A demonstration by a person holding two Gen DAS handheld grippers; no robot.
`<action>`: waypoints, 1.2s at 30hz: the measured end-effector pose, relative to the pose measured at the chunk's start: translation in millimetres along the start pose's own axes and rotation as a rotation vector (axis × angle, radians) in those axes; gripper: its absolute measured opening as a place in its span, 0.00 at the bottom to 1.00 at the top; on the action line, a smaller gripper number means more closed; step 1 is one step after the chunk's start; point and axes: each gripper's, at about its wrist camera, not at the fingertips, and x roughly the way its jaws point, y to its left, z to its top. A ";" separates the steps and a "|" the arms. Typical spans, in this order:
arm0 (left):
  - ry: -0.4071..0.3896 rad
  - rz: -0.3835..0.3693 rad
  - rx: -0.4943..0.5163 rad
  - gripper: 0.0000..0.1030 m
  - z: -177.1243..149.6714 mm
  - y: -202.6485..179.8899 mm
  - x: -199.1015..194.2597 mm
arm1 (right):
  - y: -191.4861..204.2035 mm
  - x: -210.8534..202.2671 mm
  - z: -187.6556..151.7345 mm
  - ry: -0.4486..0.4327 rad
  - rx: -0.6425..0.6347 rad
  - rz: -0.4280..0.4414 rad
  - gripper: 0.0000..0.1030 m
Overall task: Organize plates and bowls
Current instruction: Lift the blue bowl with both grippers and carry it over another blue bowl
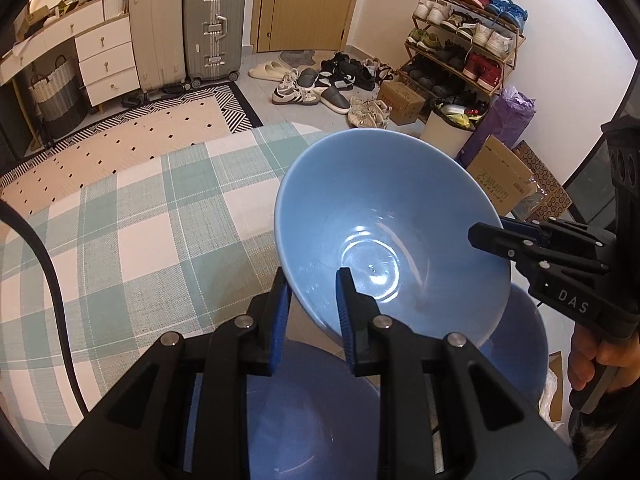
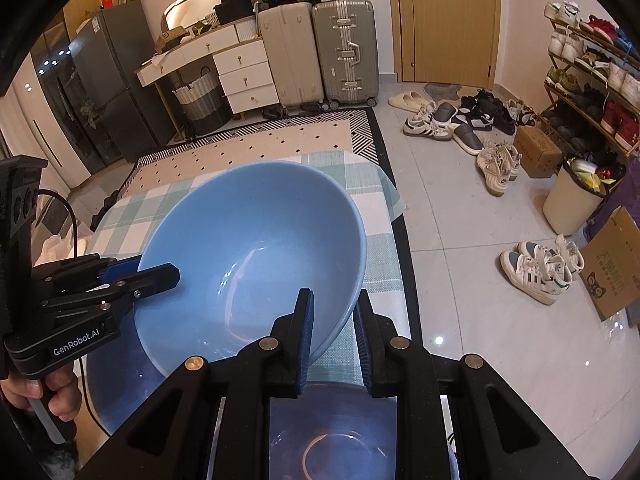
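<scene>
A light blue bowl (image 1: 384, 220) (image 2: 256, 248) is held tilted in the air above the checked tablecloth. My left gripper (image 1: 312, 280) straddles its near rim, one finger inside and one outside, shut on it. My right gripper (image 2: 334, 300) grips the opposite rim the same way; it shows from the side in the left wrist view (image 1: 486, 232). The left gripper shows at the left of the right wrist view (image 2: 160, 272). Below the held bowl lie two more blue dishes: one under the left gripper (image 1: 312, 420) (image 2: 120, 380) and one at the right (image 1: 516, 352) (image 2: 332, 432).
The table carries a green-and-white checked cloth (image 1: 140, 248) (image 2: 380, 264). A black cable (image 1: 52, 280) runs over its left side. Beyond are a patterned rug (image 1: 140, 136), suitcases (image 2: 344, 52), loose shoes (image 2: 460, 120), a shoe rack (image 1: 464, 36), cardboard boxes (image 1: 500, 176) and a bin (image 2: 572, 196).
</scene>
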 end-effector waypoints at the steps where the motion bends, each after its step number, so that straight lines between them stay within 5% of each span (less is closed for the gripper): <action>1: -0.006 0.000 0.001 0.19 0.2 -0.3 -4.8 | 1.4 -4.4 0.2 -0.006 -0.002 0.000 0.20; 36: -0.152 0.013 -0.007 0.19 -63.6 -17.8 -193.5 | 83.8 -132.7 -25.0 -0.161 -0.095 0.019 0.20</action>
